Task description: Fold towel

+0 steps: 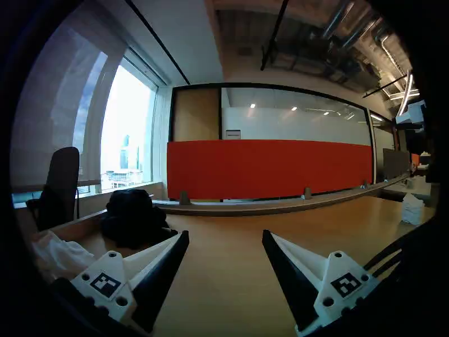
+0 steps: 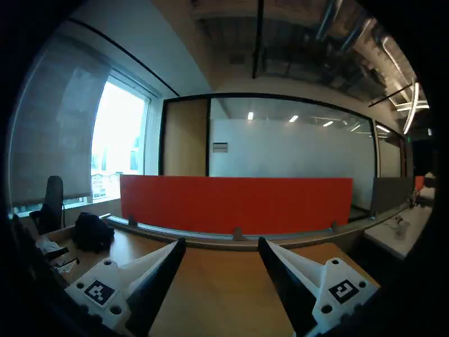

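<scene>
My left gripper hovers low over a wooden table, open, with nothing between its fingers. A crumpled white cloth lies at the table's far left, beside the left finger and apart from it. Another crumpled white piece sits at the far right. My right gripper is also open and holds nothing, above the same wooden table. A small white crumpled thing lies far off to its left.
A black bag rests on the table at the left rear. A red divider panel runs along the table's far edge. A dark office chair stands by the window. A pale desk lies at the right.
</scene>
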